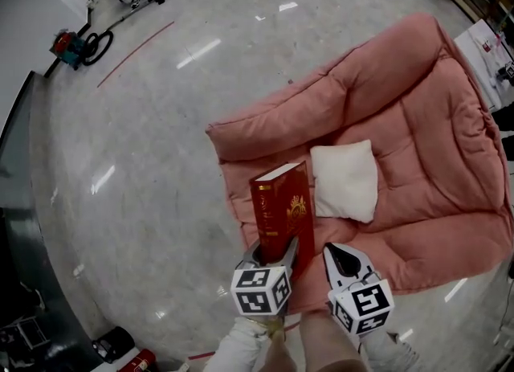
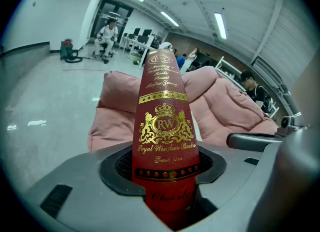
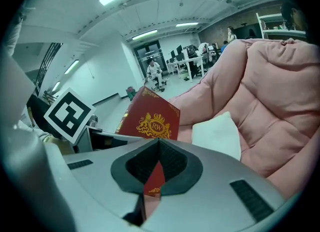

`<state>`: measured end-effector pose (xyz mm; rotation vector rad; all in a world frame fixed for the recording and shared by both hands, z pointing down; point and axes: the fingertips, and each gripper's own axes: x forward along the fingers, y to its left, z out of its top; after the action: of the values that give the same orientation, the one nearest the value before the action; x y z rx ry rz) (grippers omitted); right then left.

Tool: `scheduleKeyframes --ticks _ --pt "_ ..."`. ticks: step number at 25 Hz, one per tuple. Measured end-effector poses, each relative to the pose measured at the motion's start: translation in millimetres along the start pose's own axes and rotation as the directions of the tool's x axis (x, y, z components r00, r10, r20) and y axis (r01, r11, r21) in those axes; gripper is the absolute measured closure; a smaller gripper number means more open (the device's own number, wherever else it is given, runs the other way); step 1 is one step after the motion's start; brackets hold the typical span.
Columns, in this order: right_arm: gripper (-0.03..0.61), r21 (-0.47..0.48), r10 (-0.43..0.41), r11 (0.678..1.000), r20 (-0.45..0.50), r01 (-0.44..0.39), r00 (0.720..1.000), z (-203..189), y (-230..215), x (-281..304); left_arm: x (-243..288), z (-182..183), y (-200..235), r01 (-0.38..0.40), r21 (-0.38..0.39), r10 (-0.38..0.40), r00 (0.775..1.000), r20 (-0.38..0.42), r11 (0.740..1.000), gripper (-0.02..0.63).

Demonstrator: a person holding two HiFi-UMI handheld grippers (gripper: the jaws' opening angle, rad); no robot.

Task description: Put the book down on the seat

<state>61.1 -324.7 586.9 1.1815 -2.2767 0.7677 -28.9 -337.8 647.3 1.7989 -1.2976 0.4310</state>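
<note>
From where I stand, the left gripper (image 1: 275, 251) is clamped on the lower end of the red book (image 1: 281, 206). It holds the book upright above the near left edge of the pink seat (image 1: 434, 121), probably ready to lay it flat. Just to its right, the right gripper (image 1: 344, 259) hangs empty with its jaws together, leaving the job to the left. The white pillow (image 1: 345, 179) lies just beyond, with bare cushion to its right.

Glossy pale floor (image 1: 152, 137) mirrors ceiling strip lights (image 2: 220, 24). White wall (image 1: 20, 33) at upper left, red vacuum (image 1: 66, 43) beside it; desks (image 2: 137, 45) stand far back.
</note>
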Motion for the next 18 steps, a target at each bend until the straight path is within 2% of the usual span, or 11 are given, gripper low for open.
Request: scheduleKeyframes --ticks 10,18 --pt "0.574 0.059 0.002 0.998 -0.023 -0.001 1.000 -20.7 -22.2 32.6 63.8 -34.0 24.3 -0.022 0.002 0.022 0.994 -0.110 1.000 0.368" --pt "0.574 0.095 0.010 0.995 -0.061 -0.004 0.998 -45.6 -30.0 43.2 102.5 -51.7 30.5 -0.004 0.017 0.007 0.983 -0.183 1.000 0.365"
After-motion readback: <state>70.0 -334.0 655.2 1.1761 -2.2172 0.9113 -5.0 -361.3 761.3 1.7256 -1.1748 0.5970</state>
